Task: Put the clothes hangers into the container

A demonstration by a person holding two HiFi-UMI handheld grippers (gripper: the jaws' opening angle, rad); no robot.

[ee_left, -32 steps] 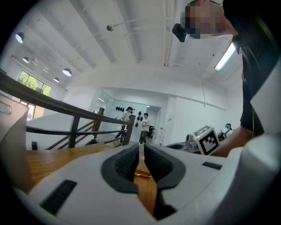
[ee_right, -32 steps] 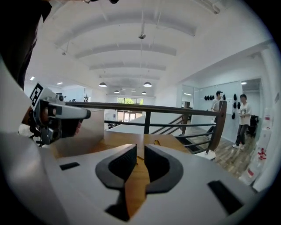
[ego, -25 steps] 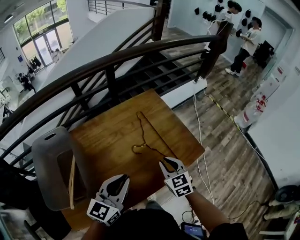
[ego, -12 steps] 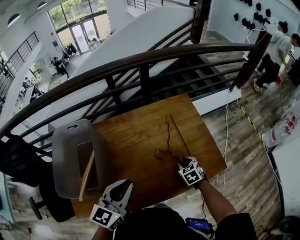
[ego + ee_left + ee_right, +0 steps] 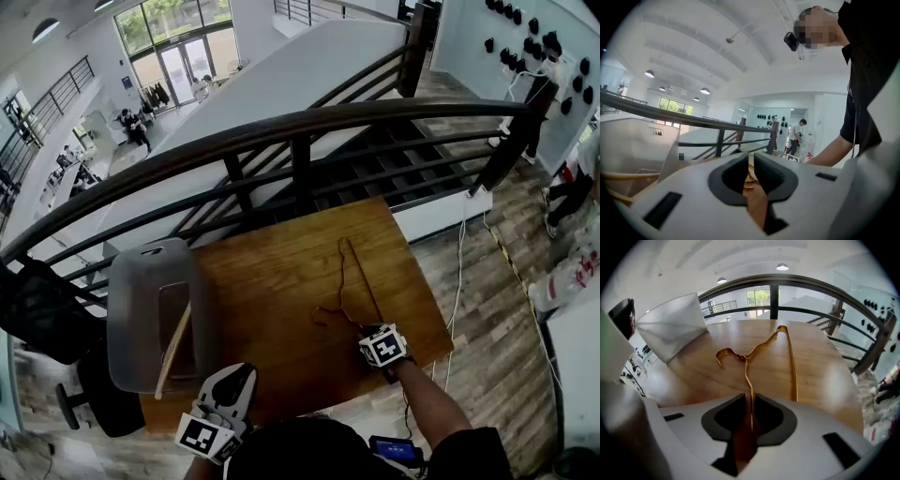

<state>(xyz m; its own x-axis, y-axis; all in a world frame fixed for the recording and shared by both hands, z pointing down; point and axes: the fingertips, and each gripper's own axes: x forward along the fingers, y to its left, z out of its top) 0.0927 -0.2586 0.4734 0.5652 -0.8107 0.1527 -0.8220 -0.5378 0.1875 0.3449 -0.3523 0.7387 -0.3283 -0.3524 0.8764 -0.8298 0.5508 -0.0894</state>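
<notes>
The wooden table (image 5: 272, 272) is the reference; the grey container (image 5: 127, 319) stands at the table's left edge, and one wooden hanger (image 5: 173, 349) already lies in it, with one end over the rim on the side nearest the person. The gold wire hanger (image 5: 746, 366) lies flat on the table's right half, well apart from the container, hook pointing toward the container side.

The right gripper (image 5: 751, 404) is at the table's near right part, pitched down onto that hanger; its jaws have just been closing and now pinch the thin wire arm that runs between the pads. The left gripper (image 5: 751, 161) is at the table's near edge, beside the container; its jaws are closed with nothing between them.

Step in hand, as judged: securing the second hanger. The next move calls for a lift clear of the table, a carry across it to the left edge, and a release over the container's opening; the thin wire may pivot in the grip.
</notes>
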